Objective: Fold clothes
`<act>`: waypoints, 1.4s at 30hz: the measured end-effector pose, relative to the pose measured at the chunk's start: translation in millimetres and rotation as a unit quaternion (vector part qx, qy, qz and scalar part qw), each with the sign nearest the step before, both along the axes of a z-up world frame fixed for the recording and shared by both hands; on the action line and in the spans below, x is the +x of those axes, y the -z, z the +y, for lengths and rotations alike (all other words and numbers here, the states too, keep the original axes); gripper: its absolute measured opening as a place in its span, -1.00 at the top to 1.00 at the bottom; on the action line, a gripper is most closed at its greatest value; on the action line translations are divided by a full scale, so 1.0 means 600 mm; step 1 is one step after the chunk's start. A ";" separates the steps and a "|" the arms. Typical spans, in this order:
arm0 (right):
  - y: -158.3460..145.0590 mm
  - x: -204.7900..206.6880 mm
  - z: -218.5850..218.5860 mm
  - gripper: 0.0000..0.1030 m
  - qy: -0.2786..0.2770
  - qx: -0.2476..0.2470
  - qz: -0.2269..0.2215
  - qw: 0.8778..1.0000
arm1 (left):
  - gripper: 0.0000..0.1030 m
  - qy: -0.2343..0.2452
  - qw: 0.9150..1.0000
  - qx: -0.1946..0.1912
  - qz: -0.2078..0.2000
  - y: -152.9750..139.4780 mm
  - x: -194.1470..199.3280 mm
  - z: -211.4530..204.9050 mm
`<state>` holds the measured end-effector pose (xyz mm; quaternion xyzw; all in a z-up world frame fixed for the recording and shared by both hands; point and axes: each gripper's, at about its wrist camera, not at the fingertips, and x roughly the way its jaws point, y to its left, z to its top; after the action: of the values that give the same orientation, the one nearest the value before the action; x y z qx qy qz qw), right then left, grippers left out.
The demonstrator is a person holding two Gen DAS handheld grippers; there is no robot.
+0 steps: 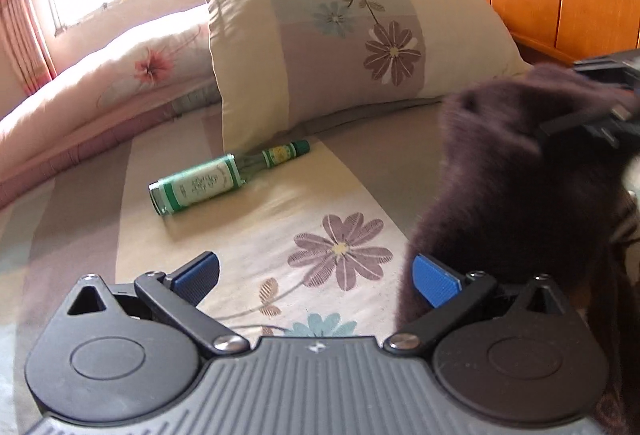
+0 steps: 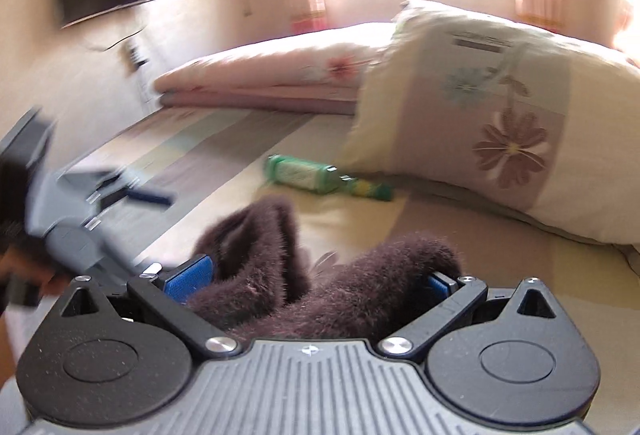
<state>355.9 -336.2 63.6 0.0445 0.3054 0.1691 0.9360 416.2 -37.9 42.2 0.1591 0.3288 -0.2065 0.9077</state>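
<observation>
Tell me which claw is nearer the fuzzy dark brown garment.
Right. The right claw has the fuzzy dark brown garment bunched between its fingers; the left claw is open beside it, empty.

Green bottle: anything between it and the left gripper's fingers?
Nothing. In the left wrist view only bare flowered bedsheet lies between the green bottle and the open left gripper. The dark fuzzy garment hangs off to the right.
</observation>
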 end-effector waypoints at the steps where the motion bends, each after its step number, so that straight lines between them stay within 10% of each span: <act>1: 0.000 0.004 -0.004 -1.00 0.007 0.002 0.002 1.000 | -0.99 0.000 1.000 0.004 0.002 0.000 -0.002 0.002; 10: 0.007 0.080 -0.019 -1.00 0.083 -0.010 0.070 0.994 | -0.99 -0.018 1.000 0.006 0.006 -0.026 -0.061 0.019; 18: -0.048 -0.115 0.013 -1.00 -0.003 0.014 0.056 0.998 | -0.99 0.021 0.999 -0.006 0.028 -0.040 -0.169 0.011; 25: 0.027 -0.206 0.035 -1.00 -0.054 0.070 0.123 0.988 | -0.99 0.106 0.988 -0.054 0.101 -0.012 -0.246 -0.040; 37: 0.140 -0.093 -0.024 -1.00 0.051 0.108 0.131 0.984 | -0.99 0.083 0.973 -0.075 0.202 0.086 -0.163 -0.044; 42: 0.150 -0.013 -0.062 -1.00 0.104 0.097 0.121 0.982 | -0.99 0.038 0.987 -0.024 0.153 0.080 -0.102 -0.051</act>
<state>348.3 -373.4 -26.3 0.1870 0.3926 0.0928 0.8957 354.7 -68.7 -5.7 0.1158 0.4522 -0.2709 0.8419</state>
